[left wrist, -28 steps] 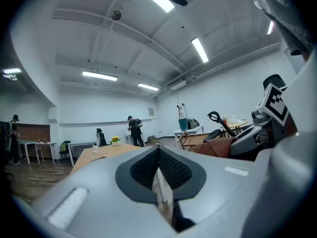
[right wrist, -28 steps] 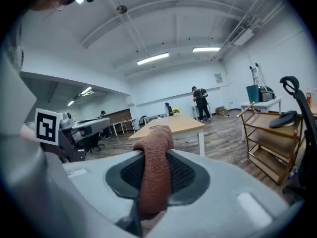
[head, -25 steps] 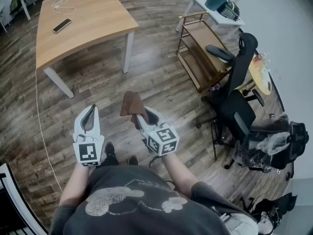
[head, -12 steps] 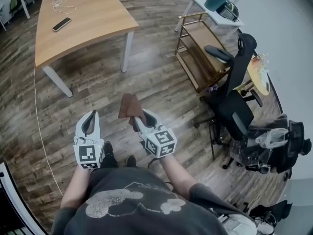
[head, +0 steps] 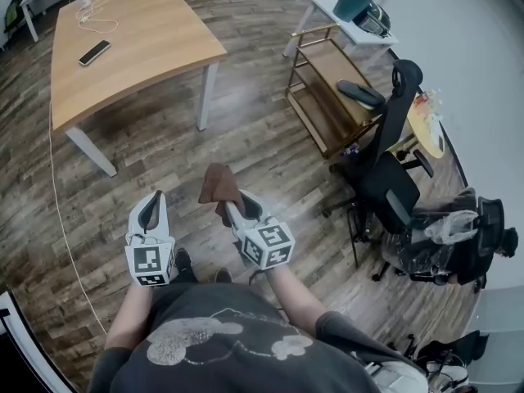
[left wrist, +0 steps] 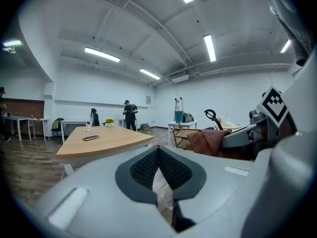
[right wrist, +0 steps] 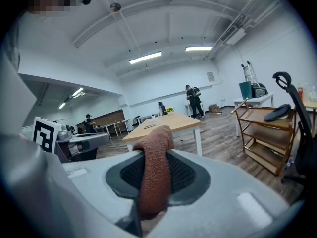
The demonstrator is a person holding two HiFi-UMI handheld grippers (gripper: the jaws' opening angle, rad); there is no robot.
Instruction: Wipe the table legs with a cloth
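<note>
My right tool (head: 229, 210) gripped the cloth (head: 219, 183), my left tool (head: 152, 201) was closed and empty, and the upright leg (head: 206, 98) at the near corner of the desk (head: 139, 31) stood well ahead, nearer my right tool.

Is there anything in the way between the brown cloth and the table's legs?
Nothing visible. Only bare wood floor lies between the brown cloth, clamped in the right gripper, and the wooden table's white legs.

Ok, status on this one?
Right gripper shut on cloth. Left gripper shut, empty. Table legs ahead, not yet reached; chair off right.
</note>
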